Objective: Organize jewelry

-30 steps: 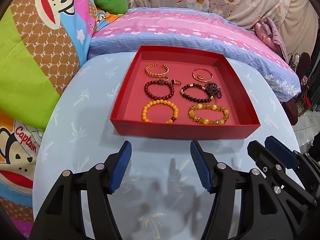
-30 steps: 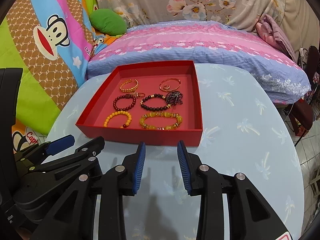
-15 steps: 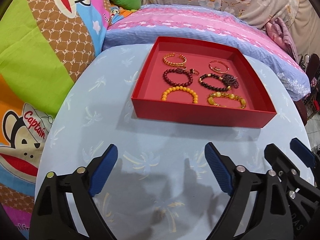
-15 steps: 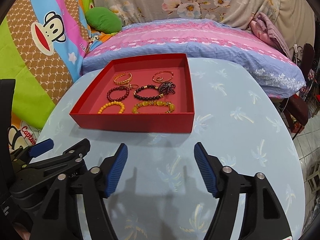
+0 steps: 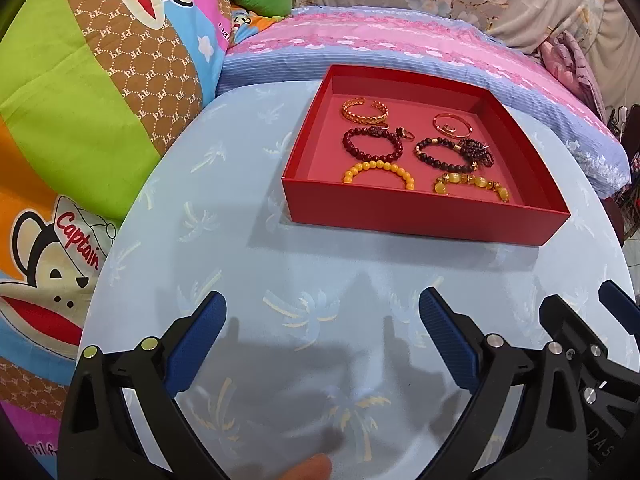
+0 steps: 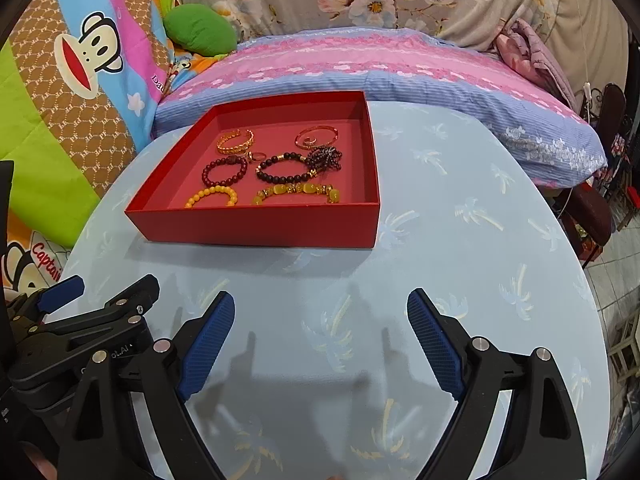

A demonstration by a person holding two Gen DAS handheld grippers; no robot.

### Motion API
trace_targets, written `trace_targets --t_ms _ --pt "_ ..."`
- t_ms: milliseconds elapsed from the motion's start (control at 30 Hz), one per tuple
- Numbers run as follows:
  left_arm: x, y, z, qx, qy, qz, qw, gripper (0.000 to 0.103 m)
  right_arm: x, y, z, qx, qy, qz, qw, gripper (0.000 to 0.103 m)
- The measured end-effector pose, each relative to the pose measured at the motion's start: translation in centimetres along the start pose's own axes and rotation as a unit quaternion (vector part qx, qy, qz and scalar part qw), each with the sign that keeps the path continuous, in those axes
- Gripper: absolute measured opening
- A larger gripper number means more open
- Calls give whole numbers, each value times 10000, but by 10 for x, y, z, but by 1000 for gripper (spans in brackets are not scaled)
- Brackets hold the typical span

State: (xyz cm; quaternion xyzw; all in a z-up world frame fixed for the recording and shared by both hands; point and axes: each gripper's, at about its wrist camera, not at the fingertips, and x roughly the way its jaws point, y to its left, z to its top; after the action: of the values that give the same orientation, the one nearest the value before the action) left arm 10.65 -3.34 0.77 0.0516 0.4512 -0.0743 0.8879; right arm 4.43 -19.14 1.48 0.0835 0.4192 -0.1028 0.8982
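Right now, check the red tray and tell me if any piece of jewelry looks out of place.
Mostly tidy: six bracelets lie in two columns in the red tray. The odd spots: a dark beaded cluster bunched against the black bead bracelet, and small rings loose between the rows.

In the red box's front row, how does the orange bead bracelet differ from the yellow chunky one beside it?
The orange bead bracelet has small, round, evenly sized opaque beads; the yellow chunky bracelet has larger, glossy, translucent stones with dark and gold spacers between them. The orange one sits toward the left of the red box, the yellow one toward the right. Both lie flat along the front wall, which hides their near parts.
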Motion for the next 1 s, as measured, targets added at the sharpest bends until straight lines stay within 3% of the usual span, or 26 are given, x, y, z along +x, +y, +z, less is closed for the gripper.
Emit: trace_targets --t_ms 267,700,800,833,1000 --pt "0 -2 -2 28 -18 43 10000 93 0 -2 -1 23 -23 -63 10000 91" --pt "1 1 -1 -52 -27 62 10000 93 5 -2 -1 -12 39 128 9999 91" --pt "1 0 -1 -38 -40 71 10000 93 5 0 -1 -40 -10 28 10000 91" --pt "1 0 -1 -34 -47 124 9999 94 4 -1 -1 -41 -33 -6 10000 98" --pt "2 1 -2 -51 -51 100 9999 94 2 -2 -1 -45 -113 -50 9999 96"
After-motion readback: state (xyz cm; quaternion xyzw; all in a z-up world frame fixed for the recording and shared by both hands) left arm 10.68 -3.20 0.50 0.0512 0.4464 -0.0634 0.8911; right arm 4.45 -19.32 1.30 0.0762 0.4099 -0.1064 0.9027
